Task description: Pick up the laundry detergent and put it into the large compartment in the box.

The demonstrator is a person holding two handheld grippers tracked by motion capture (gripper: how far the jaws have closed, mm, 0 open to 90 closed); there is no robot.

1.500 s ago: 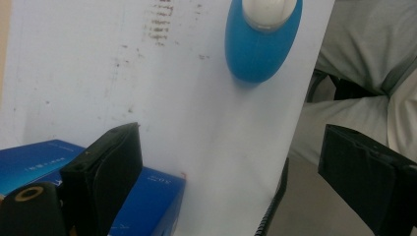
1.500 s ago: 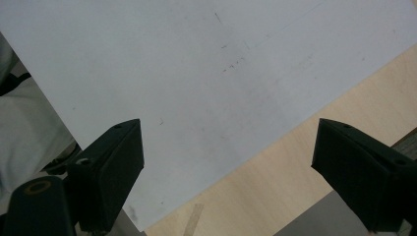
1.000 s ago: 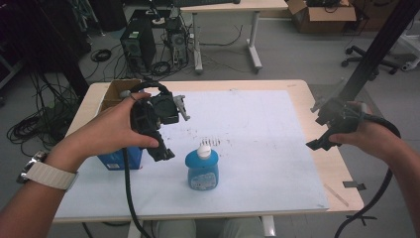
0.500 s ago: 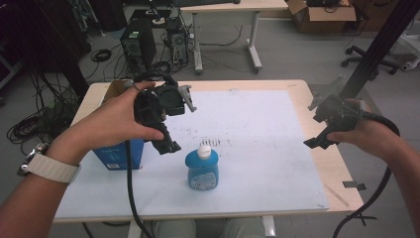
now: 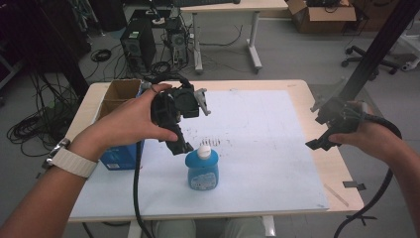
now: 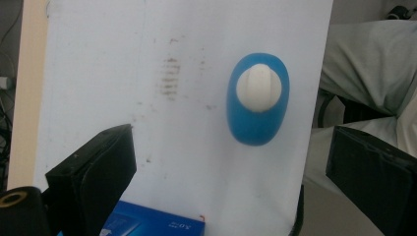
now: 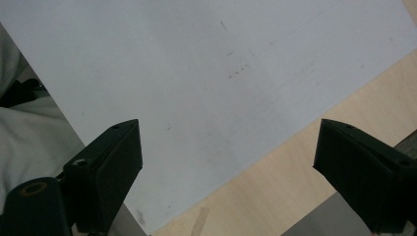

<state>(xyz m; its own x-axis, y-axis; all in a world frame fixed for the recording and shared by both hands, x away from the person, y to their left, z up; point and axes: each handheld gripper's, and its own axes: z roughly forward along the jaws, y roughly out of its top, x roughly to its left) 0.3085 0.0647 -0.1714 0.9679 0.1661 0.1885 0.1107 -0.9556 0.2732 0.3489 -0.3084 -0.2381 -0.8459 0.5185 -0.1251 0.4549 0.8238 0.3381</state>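
The bottle (image 5: 202, 169), blue with a white cap, stands upright on the white sheet (image 5: 257, 134) that covers most of the counter (image 5: 317, 99), near the sheet's front edge and left of its middle. The left gripper (image 5: 182, 145) hangs just above and behind the bottle's left shoulder, pointing down, held in the person's left hand (image 5: 131, 121). Its jaws are spread wide and grasp nothing. In the left gripper view the bottle (image 6: 257, 98) is seen from above, its white cap (image 6: 258, 88) lying in the open gap between the two jaws and farther along than their tips, clear of both.

Left of the bottle a blue box (image 5: 119, 153) sits at the sheet's left edge, with an open cardboard box (image 5: 121, 91) behind it. In the left gripper view a corner of the blue box (image 6: 157, 226) shows near the left jaw. Behind the bottle the sheet carries a patch of dark smudges (image 5: 213, 141).

The right gripper (image 5: 317, 144) is well to the right of the bottle, over the sheet's right edge, held in the right hand (image 5: 369, 139). Its jaws are also spread wide and empty; the right gripper view shows the bare sheet (image 7: 196, 73) and a strip of wooden counter (image 7: 275, 187) between them.
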